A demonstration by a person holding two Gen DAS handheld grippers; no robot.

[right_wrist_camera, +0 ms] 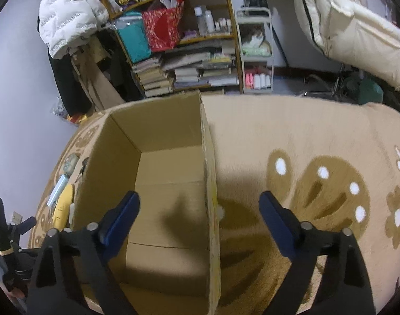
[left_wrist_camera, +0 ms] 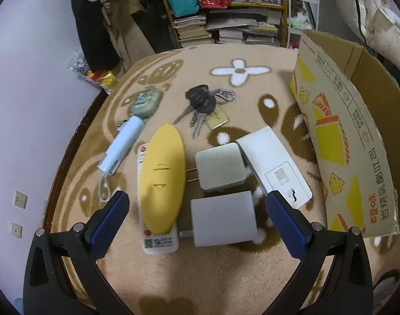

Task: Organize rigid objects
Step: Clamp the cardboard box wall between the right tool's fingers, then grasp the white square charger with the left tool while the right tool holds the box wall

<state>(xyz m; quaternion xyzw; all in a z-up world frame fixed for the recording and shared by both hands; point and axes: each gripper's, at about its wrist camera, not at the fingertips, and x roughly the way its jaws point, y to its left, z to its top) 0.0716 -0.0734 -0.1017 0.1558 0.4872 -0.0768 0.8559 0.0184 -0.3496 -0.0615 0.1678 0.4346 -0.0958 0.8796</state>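
My left gripper (left_wrist_camera: 197, 199) hangs open above a cluster on the tan rug. Between its fingers lie a yellow oval case (left_wrist_camera: 161, 178) resting on a white remote (left_wrist_camera: 159, 241), and a white plug adapter (left_wrist_camera: 223, 218). Beyond sit a second square adapter (left_wrist_camera: 219, 166), a long white charger block (left_wrist_camera: 276, 165), a bunch of keys (left_wrist_camera: 202, 105), a pale blue tube with a cord (left_wrist_camera: 122, 144) and a green earbud case (left_wrist_camera: 146, 102). My right gripper (right_wrist_camera: 200, 202) is open over the right wall of the cardboard box (right_wrist_camera: 210, 183), whose inside shows nothing.
The box (left_wrist_camera: 341, 136) stands at the right of the cluster, printed with yellow cheese pictures. A bookshelf (right_wrist_camera: 189, 52) with stacked books, a white jacket (right_wrist_camera: 68, 13) and a small grey trolley (right_wrist_camera: 255, 50) line the far wall. The rug (right_wrist_camera: 291, 131) stretches right of the box.
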